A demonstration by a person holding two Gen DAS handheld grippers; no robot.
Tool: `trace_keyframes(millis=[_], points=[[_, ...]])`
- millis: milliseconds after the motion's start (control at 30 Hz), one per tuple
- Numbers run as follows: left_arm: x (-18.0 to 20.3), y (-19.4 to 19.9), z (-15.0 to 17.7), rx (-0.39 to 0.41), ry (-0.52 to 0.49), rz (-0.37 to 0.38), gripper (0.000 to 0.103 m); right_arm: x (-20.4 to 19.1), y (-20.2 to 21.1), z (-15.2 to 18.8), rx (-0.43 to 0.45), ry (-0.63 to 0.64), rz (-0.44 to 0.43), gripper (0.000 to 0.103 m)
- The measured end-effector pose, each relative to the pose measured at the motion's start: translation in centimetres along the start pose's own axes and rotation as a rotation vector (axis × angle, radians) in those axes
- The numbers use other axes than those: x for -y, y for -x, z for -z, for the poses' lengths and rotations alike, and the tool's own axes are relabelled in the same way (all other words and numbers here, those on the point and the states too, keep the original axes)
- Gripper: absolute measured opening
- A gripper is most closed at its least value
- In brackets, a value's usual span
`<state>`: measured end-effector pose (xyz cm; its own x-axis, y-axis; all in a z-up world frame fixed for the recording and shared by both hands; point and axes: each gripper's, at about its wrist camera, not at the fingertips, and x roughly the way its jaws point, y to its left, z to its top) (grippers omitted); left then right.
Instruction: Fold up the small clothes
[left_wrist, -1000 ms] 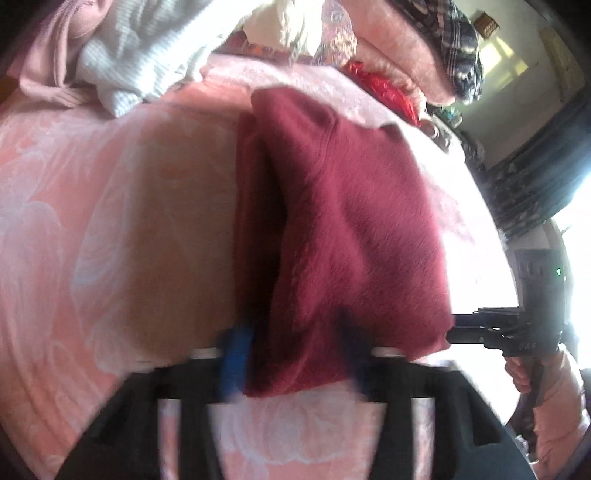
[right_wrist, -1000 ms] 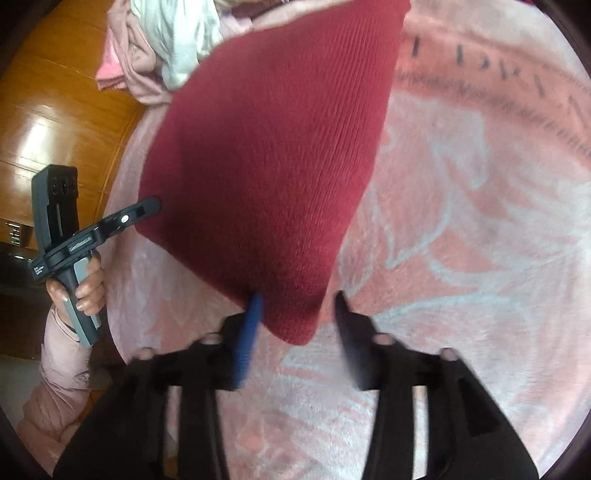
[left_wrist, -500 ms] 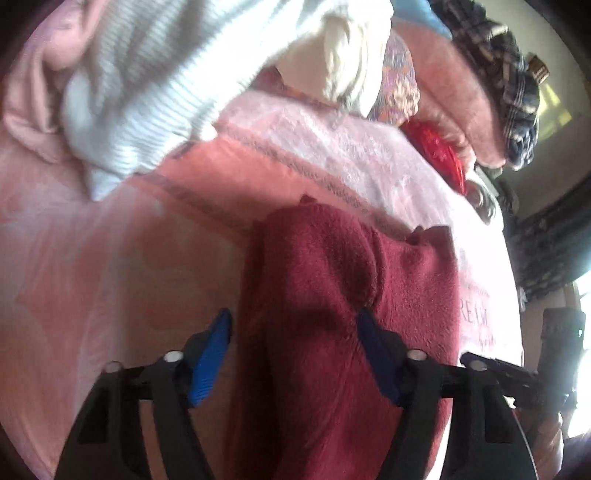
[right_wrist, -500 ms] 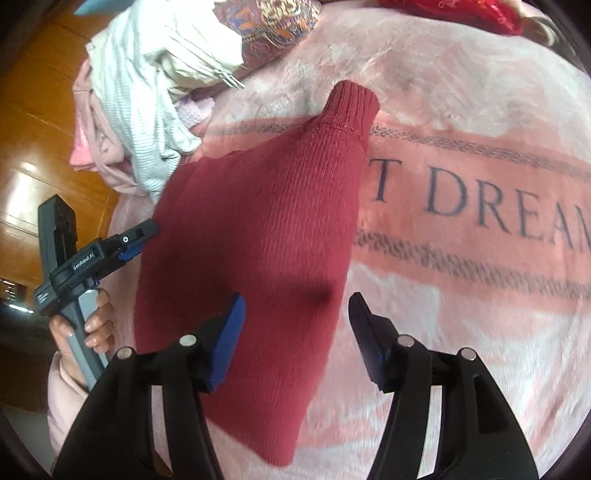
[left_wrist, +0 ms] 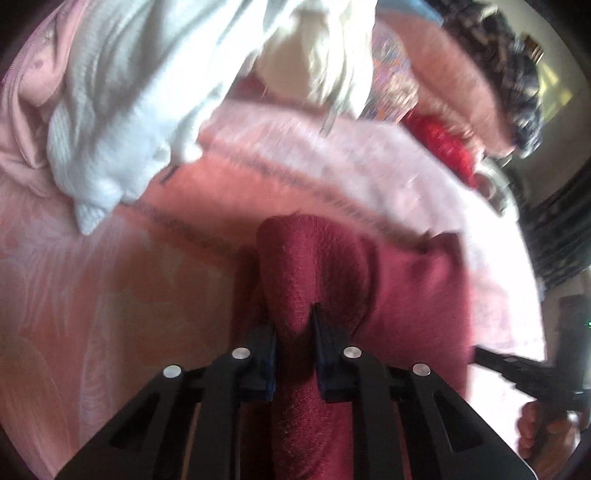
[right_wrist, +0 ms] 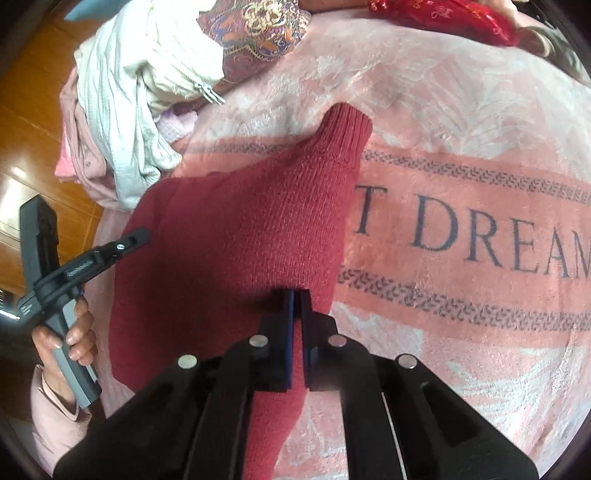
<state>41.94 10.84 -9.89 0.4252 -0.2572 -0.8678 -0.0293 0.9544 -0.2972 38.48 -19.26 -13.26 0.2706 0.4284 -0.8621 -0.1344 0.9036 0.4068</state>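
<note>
A dark red knit sweater [right_wrist: 243,229] lies partly folded on a pink blanket [right_wrist: 461,122] printed with dark letters. My right gripper [right_wrist: 296,295] is shut on the sweater's right edge, its blue pads pressed together on the fabric. My left gripper [left_wrist: 293,321] is shut on a raised fold of the same sweater [left_wrist: 317,266], with the cloth pinched between its fingers. The left gripper also shows in the right wrist view [right_wrist: 140,234], held by a hand at the sweater's left edge.
A pile of white and pink clothes [right_wrist: 147,85] lies at the blanket's far left, beside a patterned cushion [right_wrist: 258,29] and a bright red cloth [right_wrist: 443,14]. Wooden floor [right_wrist: 33,122] shows beyond the left edge. In the left wrist view the white garments [left_wrist: 147,92] fill the top.
Both grippers were open around the sweater's edges and have now shut on the fabric. Both have moved forward over the sweater towards the clothes pile.
</note>
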Motion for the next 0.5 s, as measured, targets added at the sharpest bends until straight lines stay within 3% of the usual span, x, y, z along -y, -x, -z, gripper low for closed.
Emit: trace_keyframes(millis=[233, 300, 333, 367, 400, 433, 500], points=[[-0.5, -0.9, 0.8, -0.004, -0.02, 0.001, 0.021, 0.1, -0.7, 0.0, -0.007, -0.011, 0.023, 0.004], [-0.6, -0.3, 0.8, -0.007, -0.013, 0.025, 0.025, 0.0, -0.4, 0.1, -0.004, -0.003, 0.029, 0.013], [-0.7, 0.1, 0.8, -0.004, -0.008, 0.032, 0.032, -0.2, 0.0, 0.2, 0.0, 0.007, 0.046, 0.017], [-0.8, 0.6, 0.8, -0.006, -0.006, 0.041, 0.039, -0.3, 0.4, 0.4, 0.003, 0.02, 0.064, 0.029], [-0.8, 1.1, 1.0, -0.016, -0.014, 0.055, 0.059, -0.4, 0.8, 0.6, 0.007, 0.03, 0.073, 0.049], [-0.8, 1.6, 1.2, -0.023, -0.026, 0.061, 0.08, -0.6, 1.4, 1.0, 0.017, 0.037, 0.07, 0.056], [-0.6, 3.0, 2.1, -0.002, -0.065, 0.065, 0.083, -0.8, 2.6, 1.9, 0.026, 0.056, 0.064, 0.063]])
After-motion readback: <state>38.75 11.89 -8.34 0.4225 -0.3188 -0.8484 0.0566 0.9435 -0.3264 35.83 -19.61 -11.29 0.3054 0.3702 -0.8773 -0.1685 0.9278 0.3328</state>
